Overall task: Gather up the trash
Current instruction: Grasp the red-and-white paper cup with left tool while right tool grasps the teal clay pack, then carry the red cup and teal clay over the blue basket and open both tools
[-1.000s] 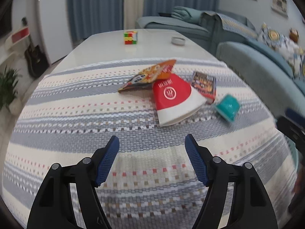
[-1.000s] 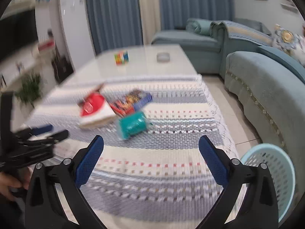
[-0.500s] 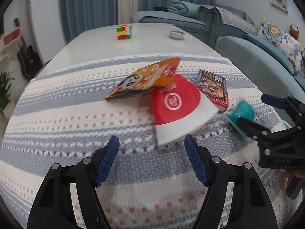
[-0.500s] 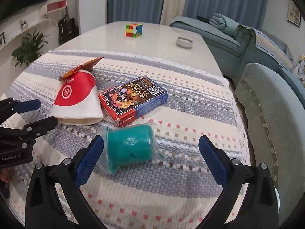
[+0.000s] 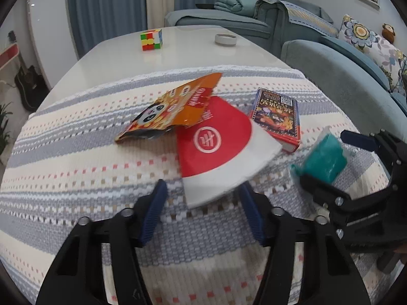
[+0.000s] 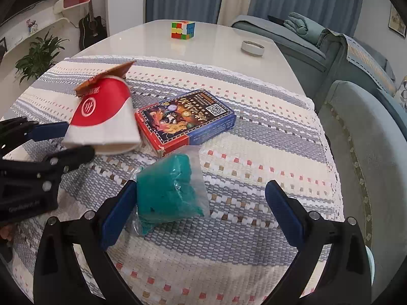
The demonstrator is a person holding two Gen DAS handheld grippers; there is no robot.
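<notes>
Left gripper (image 5: 202,204): jaws apart, just been closing, flattened red-and-white paper cup (image 5: 216,150) rim between them, pads not pressing. Right gripper (image 6: 198,211): spread wide, teal wrapped bundle (image 6: 165,193) against its left finger, on striped cloth (image 6: 254,152).

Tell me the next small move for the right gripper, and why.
Probably shift the right gripper slightly left and close: its jaws stand wide open, the teal bag lies beside its left finger, off-centre, not yet gripped.

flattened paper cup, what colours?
Red upper part with a white circular logo, white band at the rim. The cup shows best in the left wrist view.
</notes>
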